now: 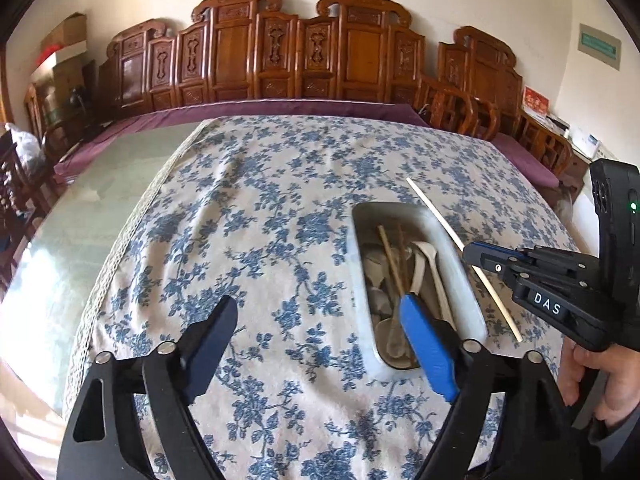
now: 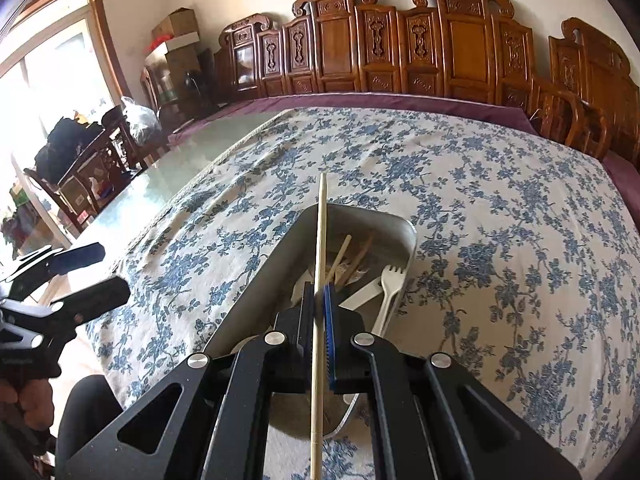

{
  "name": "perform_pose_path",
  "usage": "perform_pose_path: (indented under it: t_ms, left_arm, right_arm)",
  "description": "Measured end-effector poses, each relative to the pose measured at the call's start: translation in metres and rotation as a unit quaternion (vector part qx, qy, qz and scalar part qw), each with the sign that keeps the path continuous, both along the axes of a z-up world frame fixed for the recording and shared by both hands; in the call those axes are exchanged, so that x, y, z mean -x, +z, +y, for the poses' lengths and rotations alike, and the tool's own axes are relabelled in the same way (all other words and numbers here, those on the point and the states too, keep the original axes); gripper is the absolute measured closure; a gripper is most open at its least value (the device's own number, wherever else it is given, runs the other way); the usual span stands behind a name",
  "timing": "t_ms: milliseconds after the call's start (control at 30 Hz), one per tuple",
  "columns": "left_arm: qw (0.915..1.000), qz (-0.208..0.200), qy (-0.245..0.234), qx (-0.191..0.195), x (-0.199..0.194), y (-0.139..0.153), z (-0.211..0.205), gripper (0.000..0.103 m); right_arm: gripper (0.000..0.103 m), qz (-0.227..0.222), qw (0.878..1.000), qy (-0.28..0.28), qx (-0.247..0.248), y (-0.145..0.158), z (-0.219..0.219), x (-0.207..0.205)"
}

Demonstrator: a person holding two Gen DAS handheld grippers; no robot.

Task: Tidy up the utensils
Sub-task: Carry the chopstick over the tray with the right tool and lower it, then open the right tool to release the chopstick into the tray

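A white rectangular tray (image 1: 460, 256) (image 2: 256, 280) lies on the blue-flowered tablecloth. It holds wooden chopsticks (image 1: 390, 260) (image 2: 340, 258), white spoons (image 1: 418, 264) and a white plastic fork (image 2: 390, 284). My right gripper (image 2: 319, 300) (image 1: 470, 252) is shut on a pale chopstick (image 2: 320, 240) (image 1: 436, 210) and holds it above the tray, pointing away. My left gripper (image 1: 320, 316) (image 2: 94, 272) is open and empty, low over the cloth at the tray's near left side.
The flowered cloth (image 1: 260, 208) covers the right part of a glass-topped table (image 1: 100, 200). Carved wooden chairs (image 1: 280, 48) line the far wall. A window and cluttered chairs (image 2: 80, 152) stand at the left.
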State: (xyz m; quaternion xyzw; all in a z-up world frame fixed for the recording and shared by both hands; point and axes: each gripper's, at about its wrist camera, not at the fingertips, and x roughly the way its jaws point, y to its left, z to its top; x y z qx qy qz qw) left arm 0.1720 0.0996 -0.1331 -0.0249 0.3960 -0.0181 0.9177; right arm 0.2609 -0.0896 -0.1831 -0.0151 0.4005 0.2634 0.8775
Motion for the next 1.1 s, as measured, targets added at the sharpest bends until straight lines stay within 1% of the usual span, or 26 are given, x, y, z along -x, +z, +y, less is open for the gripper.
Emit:
perform_pose_path:
  t_ms: [200,400,667,833,933,1033,1067,1100]
  left_arm:
    - [0.9998,0.011,0.016,0.004,-0.002,-0.011,0.015,0.019]
    - [0.9994,0.021,0.027,0.002,-0.006,-0.021,0.022,0.018]
    - [0.9992,0.028,0.030,-0.003,-0.008,-0.028,0.025,0.018]
    - [0.9991,0.021,0.035,-0.008,-0.007,-0.027,0.024,0.018]
    - [0.9992,0.019,0.035,-0.009,-0.006,-0.025,0.023,0.018]
    - [0.9992,0.017,0.034,-0.011,-0.005,-0.022,0.021,0.018]
    - [0.9992,0.016,0.034,-0.012,-0.005,-0.022,0.021,0.018]
    - [0.9993,0.015,0.033,-0.011,-0.005,-0.021,0.020,0.018]
  right_arm:
    - [0.097,0.016,1.000,-0.002,0.001,-0.013,0.013,-0.016]
    - [0.097,0.044,0.999,-0.012,0.009,-0.036,0.024,-0.036]
    - [0.097,0.068,0.998,-0.010,0.010,-0.058,0.036,-0.039]
    - [0.096,0.083,0.996,-0.015,-0.006,-0.060,0.038,-0.043]
    - [0.095,0.080,0.997,-0.018,-0.010,-0.059,0.035,-0.042]
    - [0.095,0.062,0.998,-0.014,-0.011,-0.051,0.029,-0.037]
    - [0.094,0.056,0.998,-0.012,-0.012,-0.048,0.028,-0.034]
    - [0.089,0.045,0.999,-0.011,-0.012,-0.043,0.024,-0.031]
